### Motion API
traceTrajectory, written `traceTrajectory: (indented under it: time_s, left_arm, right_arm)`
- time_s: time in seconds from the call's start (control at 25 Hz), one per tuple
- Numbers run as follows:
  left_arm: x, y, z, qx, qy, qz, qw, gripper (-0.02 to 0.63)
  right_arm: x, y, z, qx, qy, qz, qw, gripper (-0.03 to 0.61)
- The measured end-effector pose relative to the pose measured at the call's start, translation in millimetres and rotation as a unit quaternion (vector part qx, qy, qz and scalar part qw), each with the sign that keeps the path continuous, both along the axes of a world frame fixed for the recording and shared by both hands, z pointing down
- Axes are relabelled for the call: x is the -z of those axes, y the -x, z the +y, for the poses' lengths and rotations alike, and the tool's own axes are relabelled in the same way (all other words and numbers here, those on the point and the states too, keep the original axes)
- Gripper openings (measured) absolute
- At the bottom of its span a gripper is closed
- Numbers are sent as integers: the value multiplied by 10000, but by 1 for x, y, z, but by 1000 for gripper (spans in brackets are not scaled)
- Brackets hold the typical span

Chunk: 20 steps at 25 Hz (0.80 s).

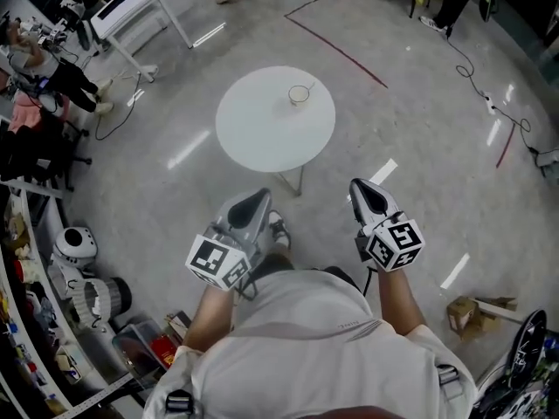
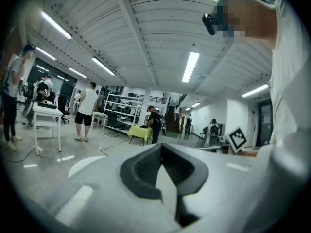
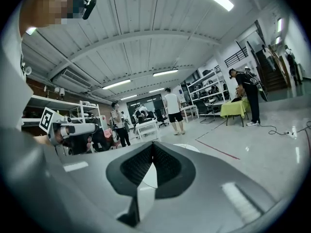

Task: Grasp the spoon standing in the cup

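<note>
At 12 o'clock from the person, well apart from both grippers, a round white bench (image 1: 262, 133) stands on the pale floor (image 1: 419, 138). Toward 1 o'clock on its top sits the cup (image 1: 299, 95), alone and upright. The spoon (image 1: 304, 90) shows only as a thin line inside it, too small to tell its lean.

Both grippers are held close to the body, pointing toward the bench. The left gripper (image 1: 259, 195) is at 7 o'clock from the bench. In the left gripper view its jaws (image 2: 161, 146) are pressed together at the tips, with nothing between them. The right gripper (image 1: 358, 185) is at 5 o'clock from the bench, its marker cube (image 1: 395, 244) nearest the person. In the right gripper view its jaws (image 3: 152, 144) are likewise pressed together and empty.

A red line (image 1: 336, 51) runs across the floor past the bench at 1 o'clock. A white desk (image 1: 131, 7) stands at 10 o'clock.
</note>
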<state>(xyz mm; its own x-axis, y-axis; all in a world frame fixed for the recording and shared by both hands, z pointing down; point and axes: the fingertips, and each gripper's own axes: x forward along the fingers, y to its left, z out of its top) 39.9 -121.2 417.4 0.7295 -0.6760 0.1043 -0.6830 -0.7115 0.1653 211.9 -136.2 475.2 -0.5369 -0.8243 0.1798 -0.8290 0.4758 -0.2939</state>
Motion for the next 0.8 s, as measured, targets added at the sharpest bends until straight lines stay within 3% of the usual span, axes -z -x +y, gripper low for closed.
traceTrajectory:
  time_s: [0.24,0.52,0.72,0.8]
  left_arm:
    - [1,-3,-112,-236,119,180,9995,2]
    - [0,48,-236,-334,272,121,9990,2]
    - [-9,76,-297,-298,305,77,9991,2]
    - [-12,81,-314,-177,357,114,9991,3]
  right_arm:
    - [4,-9,-95,-239,170,204,9994,5]
    - [9,33,-224,-145,194,861,9960,5]
    - [-11,50,-290,-66,613,949,9936,5]
    - [-24,52,-310,43,895,897,9919,34]
